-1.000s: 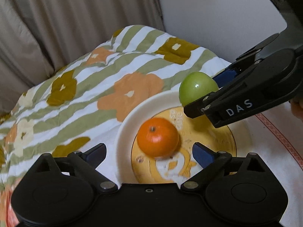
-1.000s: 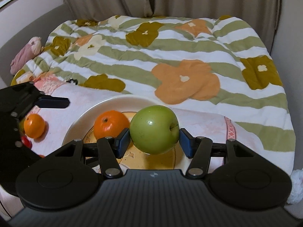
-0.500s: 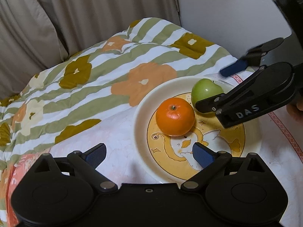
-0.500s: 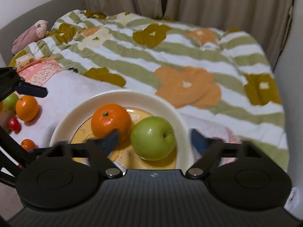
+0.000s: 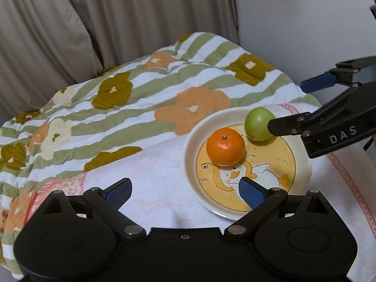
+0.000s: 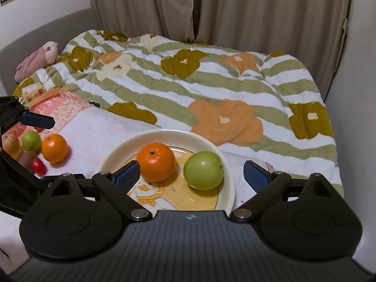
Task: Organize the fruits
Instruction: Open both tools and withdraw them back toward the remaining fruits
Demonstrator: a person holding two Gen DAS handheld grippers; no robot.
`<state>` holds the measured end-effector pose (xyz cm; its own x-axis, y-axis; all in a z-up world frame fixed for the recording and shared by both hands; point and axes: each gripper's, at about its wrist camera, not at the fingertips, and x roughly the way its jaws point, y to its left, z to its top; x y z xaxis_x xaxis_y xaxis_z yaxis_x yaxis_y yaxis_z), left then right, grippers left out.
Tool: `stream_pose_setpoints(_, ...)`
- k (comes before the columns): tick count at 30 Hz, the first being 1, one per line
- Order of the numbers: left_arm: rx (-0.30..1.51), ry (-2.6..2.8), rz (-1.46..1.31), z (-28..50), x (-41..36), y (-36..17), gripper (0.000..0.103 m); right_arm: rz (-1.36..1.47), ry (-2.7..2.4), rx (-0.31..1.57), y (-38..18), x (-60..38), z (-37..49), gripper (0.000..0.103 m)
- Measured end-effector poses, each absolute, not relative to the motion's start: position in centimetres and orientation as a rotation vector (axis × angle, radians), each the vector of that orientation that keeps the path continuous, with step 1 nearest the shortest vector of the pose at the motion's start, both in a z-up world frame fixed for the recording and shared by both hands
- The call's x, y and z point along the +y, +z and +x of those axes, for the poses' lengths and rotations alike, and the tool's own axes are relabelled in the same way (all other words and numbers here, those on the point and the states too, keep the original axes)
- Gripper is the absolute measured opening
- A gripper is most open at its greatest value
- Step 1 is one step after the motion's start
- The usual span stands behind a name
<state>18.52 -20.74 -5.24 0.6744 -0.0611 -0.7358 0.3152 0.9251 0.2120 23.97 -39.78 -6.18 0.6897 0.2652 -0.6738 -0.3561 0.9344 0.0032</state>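
A cream plate with a yellow duck picture [image 5: 191, 141] [image 6: 112, 159] lies on a pink-white cloth on the bed. On it sit an orange [image 5: 225, 146] [image 6: 156, 161] and a green apple [image 5: 258, 123] [image 6: 203, 170], side by side. My right gripper [image 6: 191, 175] is open and empty, drawn back just short of the two fruits; it also shows in the left wrist view [image 5: 293, 105]. My left gripper [image 5: 183, 191] is open and empty, left of the plate's near rim. Loose fruit lies at the left: an orange [image 6: 54, 148], a green apple [image 6: 31, 140], a small red fruit [image 6: 38, 165].
A striped flowered quilt [image 6: 211, 98] covers the bed behind the plate. Curtains [image 6: 235, 7] hang at the back and a white wall [image 5: 305, 23] stands to the right. A pink soft toy [image 6: 37, 58] lies at the far left.
My right gripper let go of the green apple on the plate beside the orange, opened and drew back. My left gripper pulled back and to the left, away from the plate.
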Motion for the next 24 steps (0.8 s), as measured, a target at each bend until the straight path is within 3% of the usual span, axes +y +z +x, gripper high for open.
stream_pose_setpoints(15,0.767,-0.071,0.195,10.6,-13.5,-0.2,0.100,-0.108,0.299,0.727,-1.1,-34.4,15.1,0.103)
stream_pose_setpoints(24,0.781,0.061,0.132,6.9,-6.7,-1.0,0.100,-0.071,0.313,0.738,-0.8,-27.8,10.8,0.103)
